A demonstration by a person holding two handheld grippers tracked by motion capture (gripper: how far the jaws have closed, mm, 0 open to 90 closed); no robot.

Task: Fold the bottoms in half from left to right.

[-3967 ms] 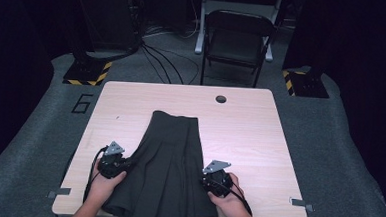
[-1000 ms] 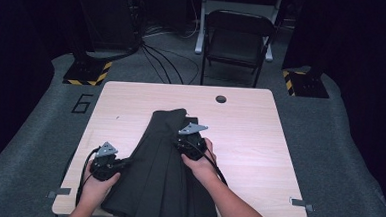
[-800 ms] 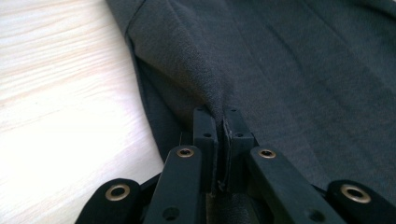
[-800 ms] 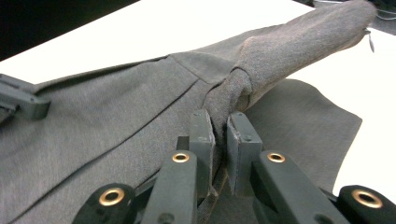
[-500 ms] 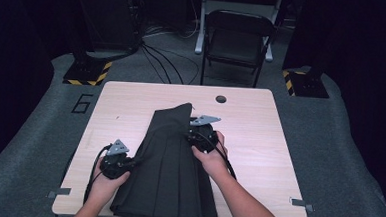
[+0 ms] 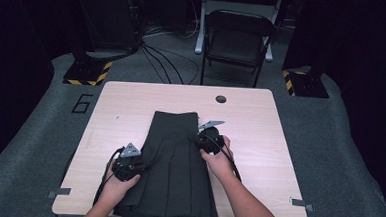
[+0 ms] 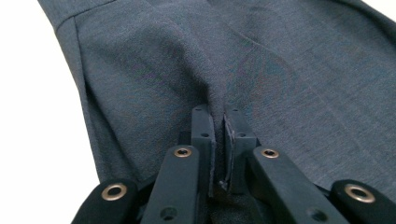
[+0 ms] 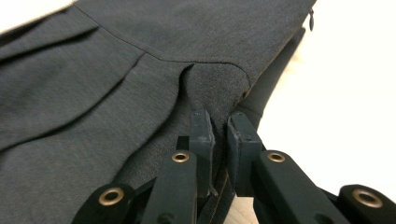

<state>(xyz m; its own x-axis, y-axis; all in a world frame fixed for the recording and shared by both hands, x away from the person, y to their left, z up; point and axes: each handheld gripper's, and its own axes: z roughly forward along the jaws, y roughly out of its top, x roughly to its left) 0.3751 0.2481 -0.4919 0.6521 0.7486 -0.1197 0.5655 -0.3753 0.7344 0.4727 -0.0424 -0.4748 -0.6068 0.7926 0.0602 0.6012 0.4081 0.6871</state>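
Note:
A dark grey pleated skirt (image 6: pixel 178 163) lies flat on the wooden table (image 6: pixel 260 122), waistband at the far end and hem over the near edge. My left gripper (image 6: pixel 142 165) is at the skirt's left edge, shut on a fold of the cloth (image 7: pixel 280 70). The pinch sits between its jaws (image 7: pixel 219 114), which have just eased a touch. My right gripper (image 6: pixel 200 139) is at the skirt's upper right edge. In its own view the gripper (image 8: pixel 219 119) is shut on the edge of the fabric (image 8: pixel 93 116) below the waistband.
A round cable hole (image 6: pixel 220 99) sits near the table's far edge. A black folding chair (image 6: pixel 237 38) stands behind the table, with cables on the floor. Bare wood lies to the left and right of the skirt. A zipper pull (image 8: pixel 311 21) shows at the waistband.
My right gripper has moved right from over the skirt to its right edge, drawing the bunched top flat and wider. My left gripper has shifted right along the left edge.

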